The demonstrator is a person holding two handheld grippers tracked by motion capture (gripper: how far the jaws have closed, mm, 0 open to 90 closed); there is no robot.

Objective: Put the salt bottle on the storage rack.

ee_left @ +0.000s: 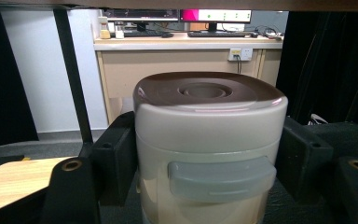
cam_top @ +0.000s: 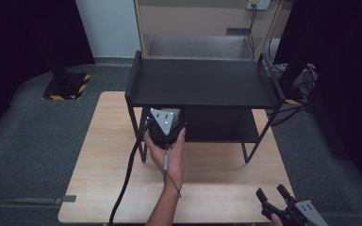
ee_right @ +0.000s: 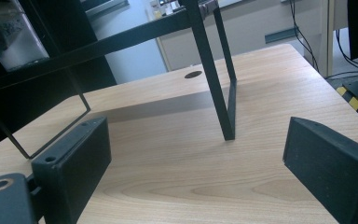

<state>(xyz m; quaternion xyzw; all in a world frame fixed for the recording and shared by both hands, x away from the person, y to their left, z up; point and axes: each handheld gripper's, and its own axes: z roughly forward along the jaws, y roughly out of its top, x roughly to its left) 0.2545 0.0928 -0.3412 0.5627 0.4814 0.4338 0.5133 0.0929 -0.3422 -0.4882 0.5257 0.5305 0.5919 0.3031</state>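
Observation:
A cream canister (ee_left: 209,126) with a brown lid (ee_left: 205,91) and a grey front tab stands upright between the jaws of my left gripper (ee_left: 209,158), which press on its two sides. In the high view a hand holds the left gripper (cam_top: 166,123) at the front left of the black rack (cam_top: 202,82), reaching in under the top shelf toward the lower shelf (cam_top: 221,125); the canister is hidden there. My right gripper (cam_top: 271,190) rests low at the table's near right corner. Its jaws (ee_right: 200,163) stand wide apart with nothing between them.
The two-shelf black rack stands on a light wooden table (cam_top: 217,188); one rack leg (ee_right: 223,107) rises just ahead of the right gripper. A thick cable (cam_top: 127,174) trails from the left gripper over the table's near edge. Beyond are a wooden desk (cam_top: 198,28) and grey carpet.

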